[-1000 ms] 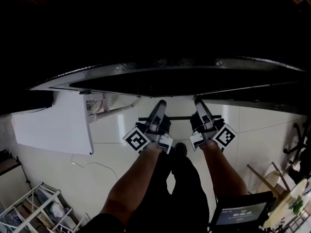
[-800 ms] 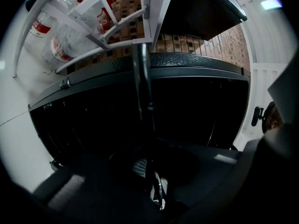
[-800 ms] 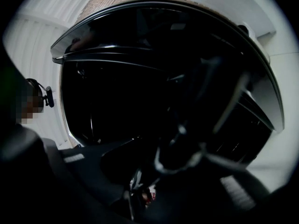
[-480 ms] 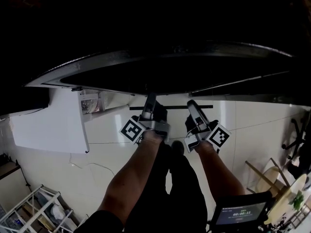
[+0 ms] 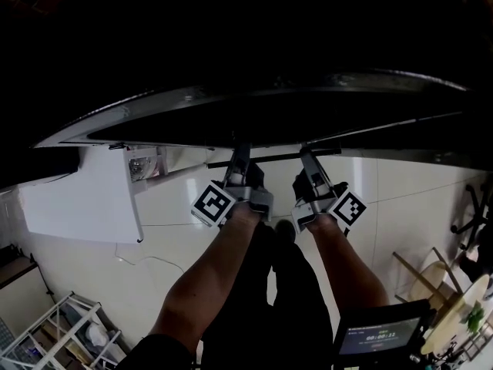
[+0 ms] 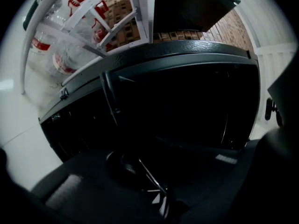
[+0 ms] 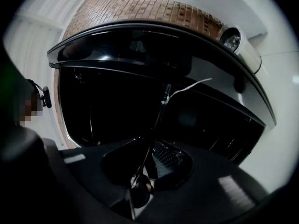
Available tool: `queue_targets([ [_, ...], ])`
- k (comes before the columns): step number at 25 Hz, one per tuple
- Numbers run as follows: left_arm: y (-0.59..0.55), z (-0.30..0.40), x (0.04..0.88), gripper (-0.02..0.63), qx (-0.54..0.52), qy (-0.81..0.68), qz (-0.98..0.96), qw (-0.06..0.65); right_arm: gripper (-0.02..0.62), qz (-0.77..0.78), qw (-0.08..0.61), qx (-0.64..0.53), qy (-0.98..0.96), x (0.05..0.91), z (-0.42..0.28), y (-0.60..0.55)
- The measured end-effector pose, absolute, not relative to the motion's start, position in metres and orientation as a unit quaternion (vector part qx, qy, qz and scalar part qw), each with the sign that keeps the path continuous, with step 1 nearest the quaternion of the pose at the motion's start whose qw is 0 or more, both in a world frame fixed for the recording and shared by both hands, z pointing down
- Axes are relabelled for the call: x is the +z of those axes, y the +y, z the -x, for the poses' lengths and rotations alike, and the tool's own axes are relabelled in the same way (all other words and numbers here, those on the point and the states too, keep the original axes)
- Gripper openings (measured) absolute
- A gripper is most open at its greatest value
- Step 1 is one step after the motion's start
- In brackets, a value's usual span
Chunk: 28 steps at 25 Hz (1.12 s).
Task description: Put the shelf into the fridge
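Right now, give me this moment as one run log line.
shelf: roughly level, held at near edge | left gripper: on shelf edge, jaws just eased open | right gripper: jaws just closed on shelf edge

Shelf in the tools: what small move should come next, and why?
Probably ease the left tool and right tool forward together, level, sliding the shelf deeper into the fridge. Each holds a shelf wire between its jaws, the left's having just opened a little, the right's just closed further. The shelf's front bar shows just outside the fridge's front edge.
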<state>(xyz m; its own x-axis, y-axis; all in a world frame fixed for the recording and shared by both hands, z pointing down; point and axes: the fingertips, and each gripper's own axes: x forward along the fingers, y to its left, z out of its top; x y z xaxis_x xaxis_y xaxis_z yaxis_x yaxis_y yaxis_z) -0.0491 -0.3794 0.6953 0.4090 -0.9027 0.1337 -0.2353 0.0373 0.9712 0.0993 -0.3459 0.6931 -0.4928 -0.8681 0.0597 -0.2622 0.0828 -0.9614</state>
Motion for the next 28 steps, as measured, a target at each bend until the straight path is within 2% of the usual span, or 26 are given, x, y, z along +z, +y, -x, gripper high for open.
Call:
queue_targets([
  [8,-0.353,0.036,0.699,0.081,-0.204,-0.512,-0.617,0.562,0.057,0.430,0.271,-0.521,0.685,0.691,-0.108,-0.355],
  [17,-0.393,0.045,0.700,0.084,-0.201,-0.519,-0.635,0.535,0.064,0.447,0.248,-0.514,0.689,0.691,-0.101,-0.384],
  [28,-0.419,0.043,0.699,0.091,-0.202,-0.526,-0.667,0.489,0.068,0.464,0.257,-0.487,0.694,0.690,-0.101,-0.412],
])
